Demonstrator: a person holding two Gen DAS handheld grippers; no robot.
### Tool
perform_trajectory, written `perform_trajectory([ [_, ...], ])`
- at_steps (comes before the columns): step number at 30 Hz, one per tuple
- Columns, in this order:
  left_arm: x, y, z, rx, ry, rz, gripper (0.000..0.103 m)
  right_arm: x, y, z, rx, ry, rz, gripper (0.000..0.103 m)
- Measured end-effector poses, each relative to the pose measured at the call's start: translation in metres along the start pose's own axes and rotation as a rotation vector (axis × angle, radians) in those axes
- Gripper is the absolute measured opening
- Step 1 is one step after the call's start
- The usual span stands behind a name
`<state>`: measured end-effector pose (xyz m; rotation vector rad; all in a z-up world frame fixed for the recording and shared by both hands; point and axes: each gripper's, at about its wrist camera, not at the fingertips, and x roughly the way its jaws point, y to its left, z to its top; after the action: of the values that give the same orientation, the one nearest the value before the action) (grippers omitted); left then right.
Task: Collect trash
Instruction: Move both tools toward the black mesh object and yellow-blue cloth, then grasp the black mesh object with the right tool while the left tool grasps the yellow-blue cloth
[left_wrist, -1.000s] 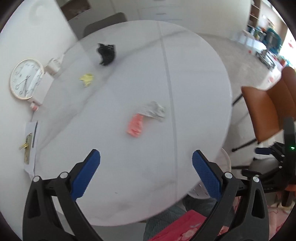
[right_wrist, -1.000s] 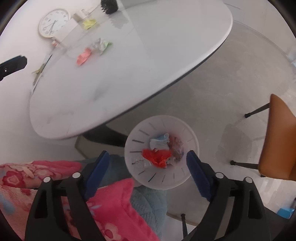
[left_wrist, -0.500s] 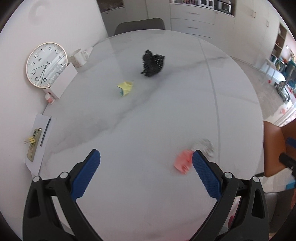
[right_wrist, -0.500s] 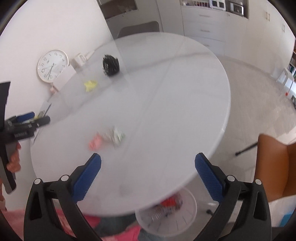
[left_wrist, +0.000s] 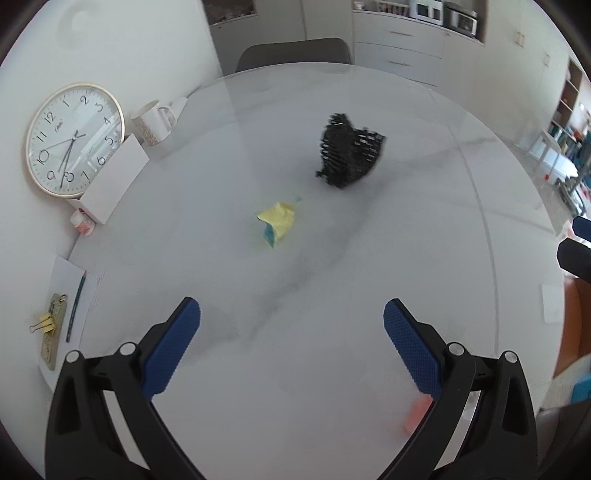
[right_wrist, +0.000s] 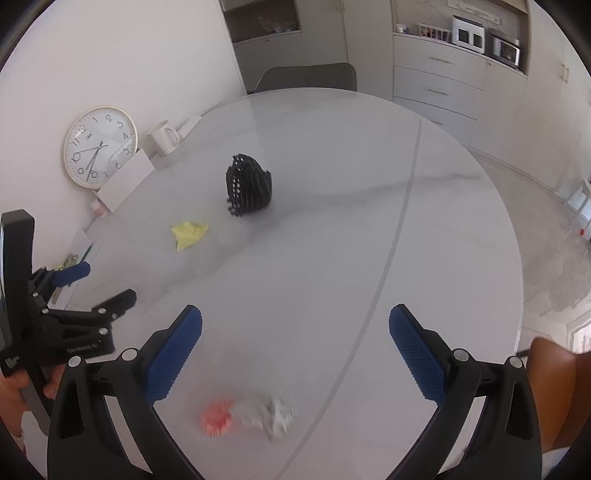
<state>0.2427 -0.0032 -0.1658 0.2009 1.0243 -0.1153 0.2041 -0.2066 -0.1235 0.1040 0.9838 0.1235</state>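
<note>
A crumpled yellow paper (left_wrist: 277, 223) lies mid-table, ahead of my left gripper (left_wrist: 291, 326), which is open and empty above the white marble table (left_wrist: 424, 258). Beyond the paper sits a black mesh lump (left_wrist: 349, 155). A pink scrap (left_wrist: 417, 413) peeks out behind the left gripper's right finger. In the right wrist view my right gripper (right_wrist: 295, 332) is open and empty. Just below its fingers lie the pink scrap (right_wrist: 218, 417) and a grey-white crumpled wrapper (right_wrist: 271, 411), both blurred. The yellow paper (right_wrist: 188, 232) and the black mesh lump (right_wrist: 249, 188) lie farther off. The left gripper (right_wrist: 103, 284) hovers at the left.
Against the wall at the table's left stand a round clock (left_wrist: 74, 140), a white mug (left_wrist: 151, 123), a white box (left_wrist: 112, 184) and a small pink jar (left_wrist: 83, 223). A paper sheet with a pencil and binder clip (left_wrist: 55, 325) lies near the left edge. An orange chair (right_wrist: 554, 387) stands on the right.
The right view swung up from the white bin of trash onto the tabletop. The left gripper shifted left over the table; the yellow paper came to its centre and the pink scrap slid to the lower right.
</note>
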Motion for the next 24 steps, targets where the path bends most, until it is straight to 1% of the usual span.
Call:
perform_trajectory([
  [5, 0.044, 0.014, 0.025, -0.041, 0.009, 0.01, 0.095, 0.048, 0.019, 0.041, -0.038, 0.02, -0.029, 0.101],
  [11, 0.091, 0.03, 0.046, -0.109, 0.02, -0.02, 0.095, 0.118, 0.045, 0.093, -0.073, 0.058, -0.029, 0.101],
  [15, 0.115, 0.04, 0.055, -0.171, 0.036, -0.05, 0.095, 0.156, 0.059, 0.115, -0.107, 0.076, -0.043, 0.101],
  [18, 0.128, 0.042, 0.061, -0.199, 0.046, -0.06, 0.094, 0.184, 0.065, 0.126, -0.105, 0.099, -0.023, 0.101],
  [21, 0.14, 0.041, 0.065, -0.209, 0.056, -0.057, 0.088, 0.21, 0.067, 0.133, -0.1, 0.131, -0.017, 0.101],
  [22, 0.145, 0.04, 0.066, -0.212, 0.069, -0.062, 0.084, 0.217, 0.067, 0.134, -0.104, 0.139, -0.021, 0.099],
  [23, 0.149, 0.04, 0.067, -0.215, 0.078, -0.067, 0.081, 0.221, 0.067, 0.135, -0.11, 0.143, -0.024, 0.095],
  [24, 0.153, 0.04, 0.068, -0.22, 0.091, -0.078, 0.079, 0.226, 0.066, 0.136, -0.121, 0.146, -0.03, 0.082],
])
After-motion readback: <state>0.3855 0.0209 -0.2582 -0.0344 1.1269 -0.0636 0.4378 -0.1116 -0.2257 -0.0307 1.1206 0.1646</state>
